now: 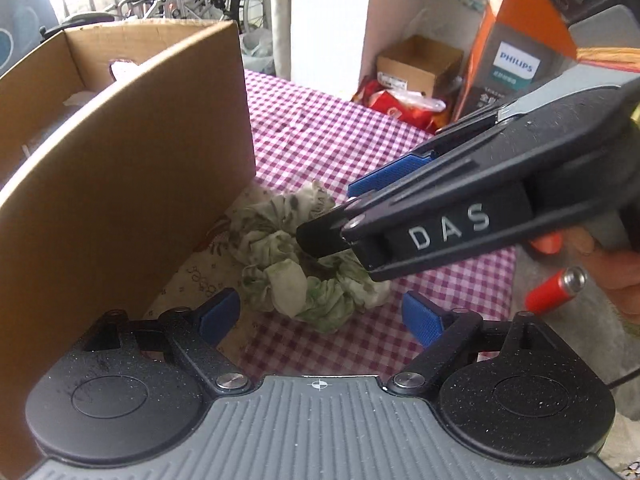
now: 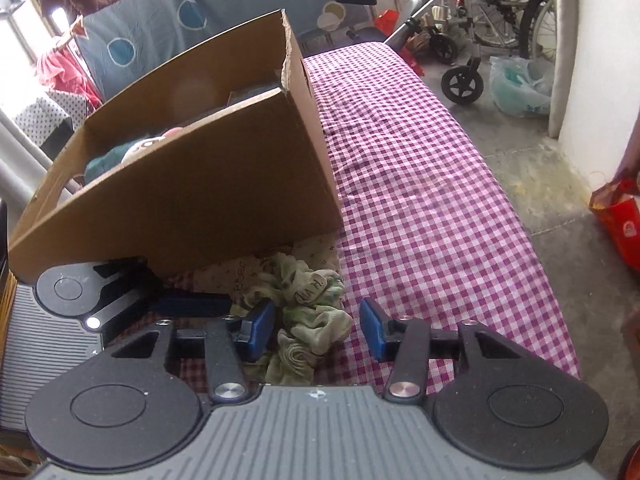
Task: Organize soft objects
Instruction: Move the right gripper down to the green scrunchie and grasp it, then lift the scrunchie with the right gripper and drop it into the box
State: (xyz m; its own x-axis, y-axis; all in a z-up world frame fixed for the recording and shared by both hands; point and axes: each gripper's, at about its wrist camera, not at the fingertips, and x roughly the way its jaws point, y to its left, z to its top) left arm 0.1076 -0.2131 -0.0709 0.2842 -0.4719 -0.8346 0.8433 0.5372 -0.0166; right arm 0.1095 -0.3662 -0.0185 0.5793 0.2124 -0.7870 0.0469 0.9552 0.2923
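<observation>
A crumpled green-and-white floral scrunchie [image 1: 288, 280] [image 2: 316, 312] lies on the purple checked tablecloth [image 1: 320, 140] at the near corner of a cardboard box [image 1: 120, 160] [image 2: 200, 200]. A pale printed cloth [image 1: 192, 280] is spread under it. My left gripper [image 1: 320, 316] stands open, its blue pads wide on either side of the scrunchie and clear of it. My right gripper [image 2: 316, 330] comes in from the right [image 1: 344, 212], open, with the scrunchie between its pads; the right pad is apart from the fabric. Soft toys [image 2: 136, 148] lie in the box.
The box wall rises close on the left. The table's right edge drops to a concrete floor [image 2: 540, 168]. An orange Philips carton [image 1: 512, 64], a small brown carton [image 1: 420, 60], a red bag [image 2: 620, 220] and a wheelchair [image 2: 500, 20] stand beyond.
</observation>
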